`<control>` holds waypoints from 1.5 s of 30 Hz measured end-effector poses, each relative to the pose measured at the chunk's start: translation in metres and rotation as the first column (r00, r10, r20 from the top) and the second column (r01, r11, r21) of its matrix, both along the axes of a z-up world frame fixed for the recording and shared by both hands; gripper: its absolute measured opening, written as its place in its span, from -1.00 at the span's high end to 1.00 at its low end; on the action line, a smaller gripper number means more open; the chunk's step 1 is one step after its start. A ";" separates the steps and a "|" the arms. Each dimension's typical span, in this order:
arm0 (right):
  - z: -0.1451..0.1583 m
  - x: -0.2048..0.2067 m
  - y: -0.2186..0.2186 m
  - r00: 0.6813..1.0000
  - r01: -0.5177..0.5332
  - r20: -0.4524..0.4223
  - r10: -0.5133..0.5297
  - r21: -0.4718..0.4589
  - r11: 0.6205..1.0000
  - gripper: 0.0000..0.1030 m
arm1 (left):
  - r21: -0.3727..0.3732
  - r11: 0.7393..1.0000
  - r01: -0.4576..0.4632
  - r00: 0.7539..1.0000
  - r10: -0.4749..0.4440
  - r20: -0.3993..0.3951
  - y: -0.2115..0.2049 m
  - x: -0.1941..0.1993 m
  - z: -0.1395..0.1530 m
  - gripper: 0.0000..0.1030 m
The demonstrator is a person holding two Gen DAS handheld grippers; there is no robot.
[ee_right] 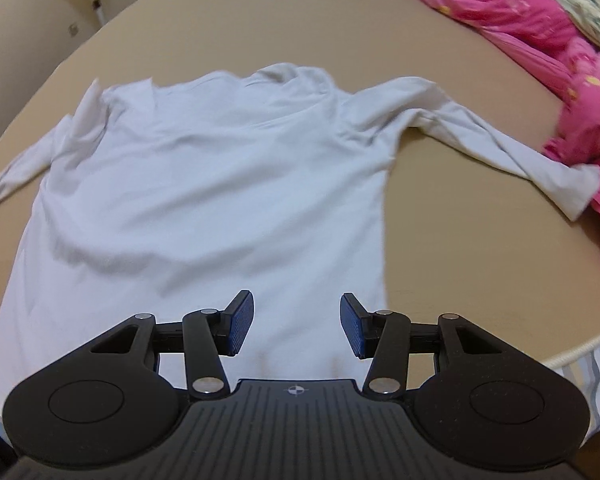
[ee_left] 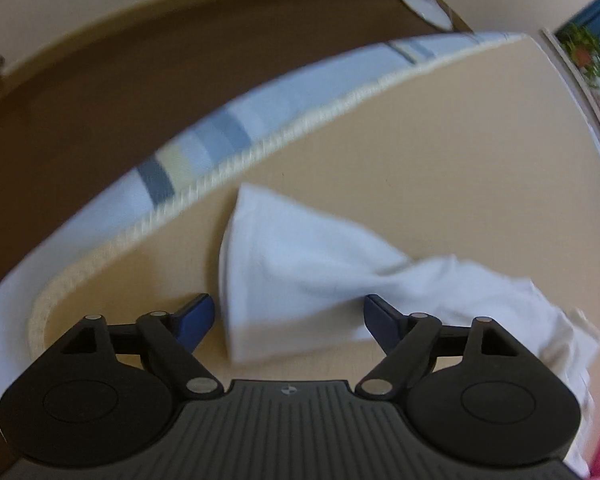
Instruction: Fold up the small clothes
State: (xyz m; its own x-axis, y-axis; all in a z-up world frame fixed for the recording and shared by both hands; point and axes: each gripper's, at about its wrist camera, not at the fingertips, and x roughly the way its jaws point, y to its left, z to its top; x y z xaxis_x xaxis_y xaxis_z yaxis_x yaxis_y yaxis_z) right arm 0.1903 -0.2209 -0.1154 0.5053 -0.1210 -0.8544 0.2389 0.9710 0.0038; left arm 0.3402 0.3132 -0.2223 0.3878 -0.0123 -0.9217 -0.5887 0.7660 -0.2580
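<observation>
A white long-sleeved shirt [ee_right: 204, 184] lies spread flat on a tan mat [ee_right: 460, 248], collar at the far side and both sleeves stretched outward. My right gripper [ee_right: 297, 324] hovers over the shirt's near hem, open, with no cloth pinched between its blue pads. In the left wrist view one white sleeve [ee_left: 300, 272] lies across the mat [ee_left: 440, 140], its cuff end toward me. My left gripper [ee_left: 288, 316] is open above that cuff; the sleeve shows between the fingers but the pads stand clear of it.
A pink quilt [ee_right: 540, 32] is heaped along the mat's right side and touches the right sleeve's cuff. The mat's corded edge [ee_left: 260, 148] and a striped sheet [ee_left: 204, 140] run along the left, with brown floor beyond. A white fan base [ee_left: 422, 4] stands on the floor.
</observation>
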 end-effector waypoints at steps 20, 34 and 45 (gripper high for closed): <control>-0.004 0.027 0.020 0.998 -0.065 -0.010 0.065 -0.079 0.995 0.03 | 0.404 0.915 0.005 0.998 0.018 -0.053 0.106 0.007 0.081 0.10; -0.024 0.019 0.013 0.997 -0.050 -0.056 0.047 -0.052 0.997 0.03 | 0.357 0.857 0.372 0.922 -0.386 -0.036 0.014 -0.001 0.077 -0.62; -0.034 0.017 0.017 0.992 -0.061 -0.113 0.052 -0.076 0.995 0.03 | 0.518 0.779 0.353 0.934 -0.256 -0.251 -0.017 0.070 -0.002 -0.72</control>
State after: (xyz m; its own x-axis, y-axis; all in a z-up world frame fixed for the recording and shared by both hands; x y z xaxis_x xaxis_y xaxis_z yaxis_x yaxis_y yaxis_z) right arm 0.2070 -0.2044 -0.1491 0.4156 -0.1651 -0.8945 0.1787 0.9791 -0.0977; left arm 0.4101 0.2963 -0.2238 0.2996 0.4185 -0.8574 -0.2955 0.8952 0.3336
